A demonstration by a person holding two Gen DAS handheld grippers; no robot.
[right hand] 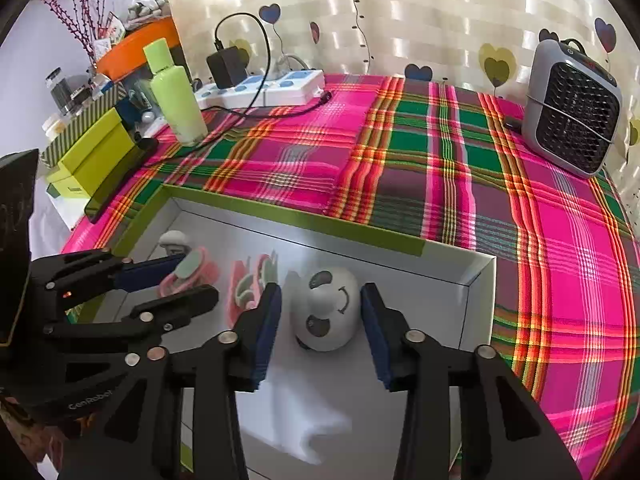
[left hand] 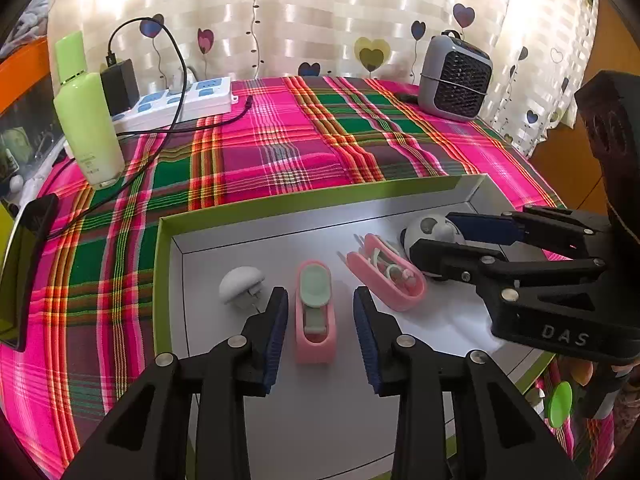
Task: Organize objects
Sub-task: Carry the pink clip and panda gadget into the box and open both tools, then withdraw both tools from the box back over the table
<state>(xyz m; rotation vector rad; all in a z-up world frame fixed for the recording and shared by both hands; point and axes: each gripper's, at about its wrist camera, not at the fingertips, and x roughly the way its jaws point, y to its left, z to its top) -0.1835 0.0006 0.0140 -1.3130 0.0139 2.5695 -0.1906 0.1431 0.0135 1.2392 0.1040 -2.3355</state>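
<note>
Counter (left hand: 280, 148) under pink-green plaid cloth; heart-print curtain (left hand: 320, 8) behind. Heater (left hand: 454, 76) back right, power strip (left hand: 180, 100) and green bottle (left hand: 86, 120) back left. White tray (left hand: 248, 248), green rim, holds 4 items. Panda ball (right hand: 328, 308) lies between parted right gripper (right hand: 320, 320) pads, untouched. Pink case (left hand: 314, 316), long axis pointing away, lies between parted left gripper (left hand: 320, 332) pads, untouched. Second case (left hand: 386, 276) lies diagonal. White plug (left hand: 240, 282) at left.

Both the left gripper (left hand: 321, 320) and right gripper (right hand: 321, 318) point downward (fingers parted).
</note>
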